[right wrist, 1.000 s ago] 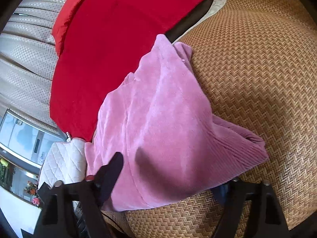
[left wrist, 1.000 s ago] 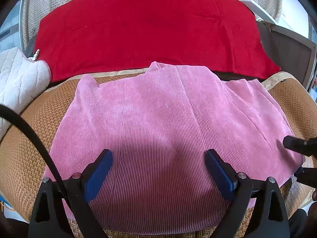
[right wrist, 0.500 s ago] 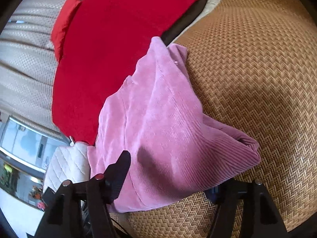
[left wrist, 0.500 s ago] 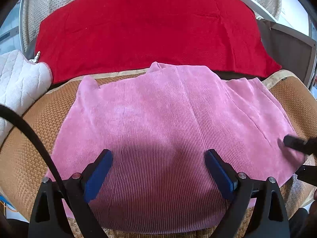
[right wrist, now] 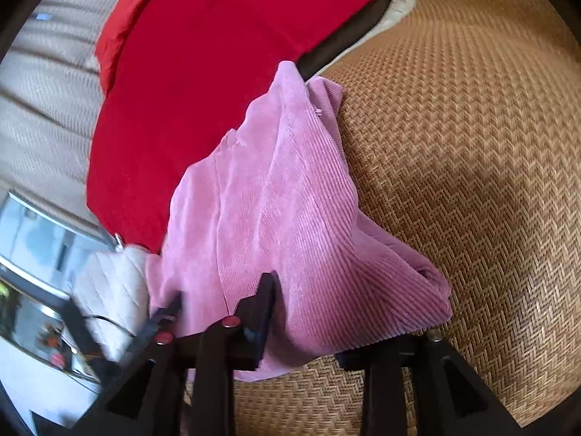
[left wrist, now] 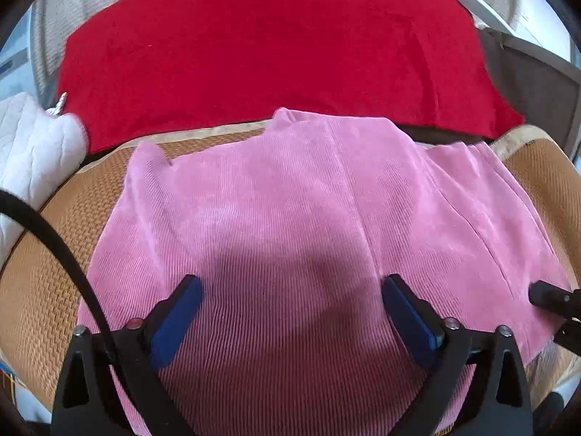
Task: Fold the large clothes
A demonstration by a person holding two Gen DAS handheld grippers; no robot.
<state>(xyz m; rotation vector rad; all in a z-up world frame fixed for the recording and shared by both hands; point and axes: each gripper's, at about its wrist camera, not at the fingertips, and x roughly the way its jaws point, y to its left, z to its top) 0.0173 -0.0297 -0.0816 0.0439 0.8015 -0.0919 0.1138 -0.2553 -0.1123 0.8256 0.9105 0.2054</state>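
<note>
Left tongs: spread wide, jaws opening a touch more, blue pads hanging over the near middle of the garment with nothing between them.
Right tongs: jaws closing, the near right corner of the garment between them; one finger lies on top of the cloth and the other beneath its edge, but whether the pads already press I cannot tell.
Garment: a pink ribbed piece lying mostly flat on the woven mat, near edge close under the left tongs, far edge touching the red blanket.
Right corner: bunched in a soft hump where the cloth doubles over, seen from the right wrist.
Long axis: appears to run side to side across the mat; the ribs run near to far, so the piece seems to point away towards the blanket. A small notch at the far edge may be the neck or waist, I cannot say which.
Step in hand: taking hold of the right corner, by my judgement.
Doing it well: catch every layer in the corner, not the top one alone; bring the left tongs to the matching near left corner so both lift evenly.
Beyond: a white quilted pad at far left.
</note>
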